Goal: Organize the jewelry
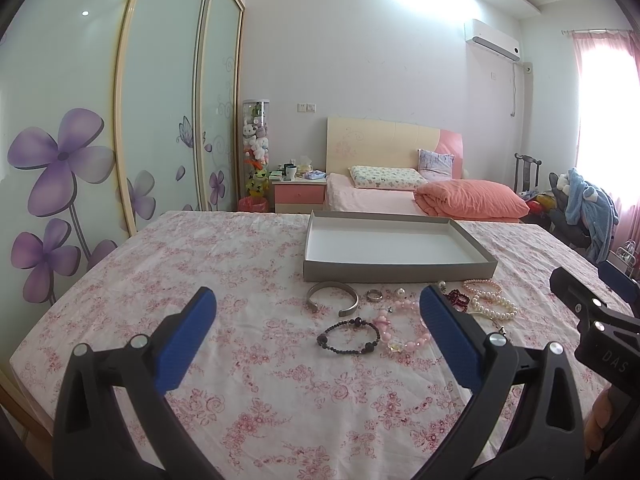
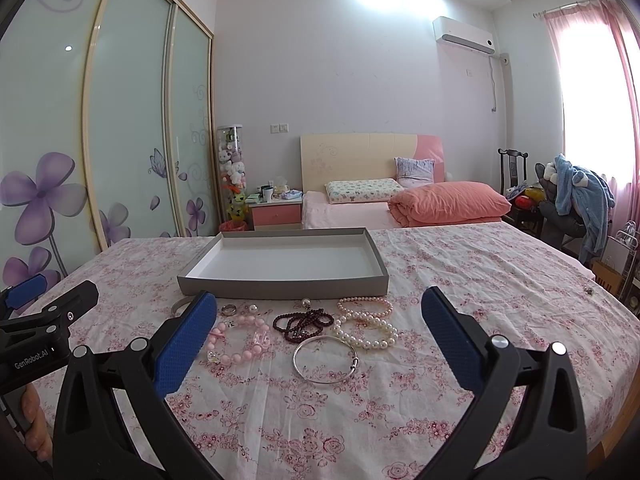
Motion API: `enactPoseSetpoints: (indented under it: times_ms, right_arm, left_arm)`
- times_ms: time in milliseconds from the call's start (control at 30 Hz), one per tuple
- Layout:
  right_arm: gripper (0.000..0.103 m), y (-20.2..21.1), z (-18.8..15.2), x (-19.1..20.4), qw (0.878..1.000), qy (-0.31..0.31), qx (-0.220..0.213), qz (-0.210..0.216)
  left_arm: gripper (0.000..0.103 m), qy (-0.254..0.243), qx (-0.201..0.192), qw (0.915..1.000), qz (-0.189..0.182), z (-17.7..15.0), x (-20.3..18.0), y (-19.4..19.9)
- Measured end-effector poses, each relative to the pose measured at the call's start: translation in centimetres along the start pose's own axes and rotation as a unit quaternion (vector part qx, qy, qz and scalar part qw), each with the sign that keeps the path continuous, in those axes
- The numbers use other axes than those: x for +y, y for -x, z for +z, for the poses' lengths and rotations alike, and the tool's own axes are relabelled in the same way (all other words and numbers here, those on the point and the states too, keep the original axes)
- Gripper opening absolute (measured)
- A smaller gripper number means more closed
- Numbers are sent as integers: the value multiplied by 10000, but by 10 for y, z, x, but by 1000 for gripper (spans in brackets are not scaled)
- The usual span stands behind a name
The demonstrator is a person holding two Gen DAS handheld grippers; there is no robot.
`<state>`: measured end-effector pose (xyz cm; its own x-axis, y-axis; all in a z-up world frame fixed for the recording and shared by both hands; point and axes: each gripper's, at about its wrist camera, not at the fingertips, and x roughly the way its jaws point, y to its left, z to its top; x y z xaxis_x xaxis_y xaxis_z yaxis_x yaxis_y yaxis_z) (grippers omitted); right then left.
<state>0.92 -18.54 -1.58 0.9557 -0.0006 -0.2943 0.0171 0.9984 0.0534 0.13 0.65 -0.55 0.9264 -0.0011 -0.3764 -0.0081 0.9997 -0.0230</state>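
Note:
A grey tray (image 1: 396,271) (image 2: 280,285) with a white inside stands empty on the floral cloth. In front of it lies the jewelry: a silver cuff (image 1: 332,298), a black bead bracelet (image 1: 347,336), a ring (image 1: 374,295) (image 2: 229,309), a pink bead bracelet (image 1: 404,328) (image 2: 240,338), dark red beads (image 2: 302,322), pearl strands (image 2: 368,322) (image 1: 490,302) and a thin silver bangle (image 2: 325,359). My left gripper (image 1: 318,312) hangs open above the black bracelet. My right gripper (image 2: 319,312) is open over the bangle and beads. Neither holds anything.
The floral cloth (image 1: 256,392) covers a table that drops off at the left and near edges. A bed with a pink quilt (image 2: 448,202) lies beyond. Sliding wardrobe doors (image 1: 80,140) stand left; a chair with a blue garment (image 2: 576,196) stands right.

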Motion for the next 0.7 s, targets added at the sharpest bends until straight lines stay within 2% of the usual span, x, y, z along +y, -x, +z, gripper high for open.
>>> enactPoseSetpoints:
  times_ms: [700]
  right_arm:
    - [101,-1,-1,0,10000,-4,3,2]
  left_arm:
    - [99,5,16,10000,-1,0,0,-1]
